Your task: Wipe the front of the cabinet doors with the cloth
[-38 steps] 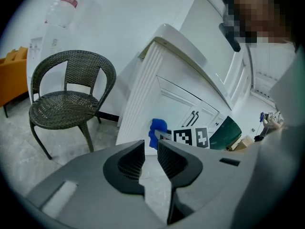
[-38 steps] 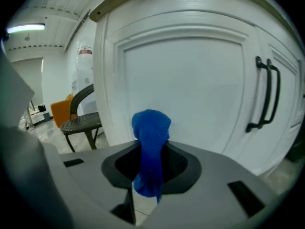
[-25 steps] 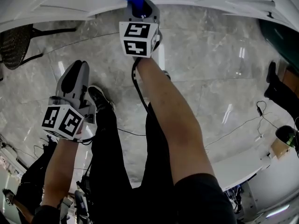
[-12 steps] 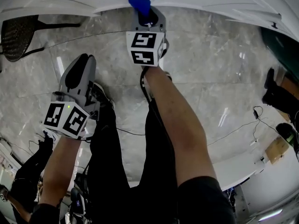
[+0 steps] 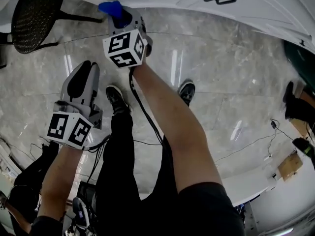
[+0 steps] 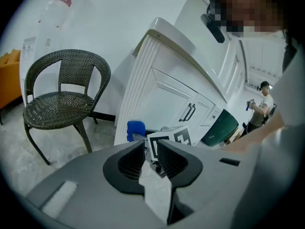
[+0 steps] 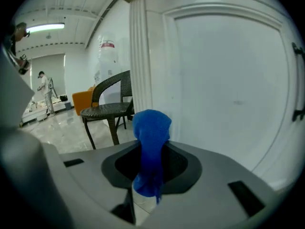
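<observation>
Right gripper has slid toward the door's left edge, clamping the cloth. Wiping is underway, and the next stroke needs steady pressure. Left gripper is empty, jaws slightly apart.

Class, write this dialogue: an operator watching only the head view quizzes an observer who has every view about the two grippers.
Operator: Is the blue cloth really gripped?
Observer: Yes. The jaws of the right gripper clamp it, with a bunch poking out past their tips.
Operator: And the left gripper?
Observer: Its jaws stand narrowly apart, with nothing between them.
</observation>
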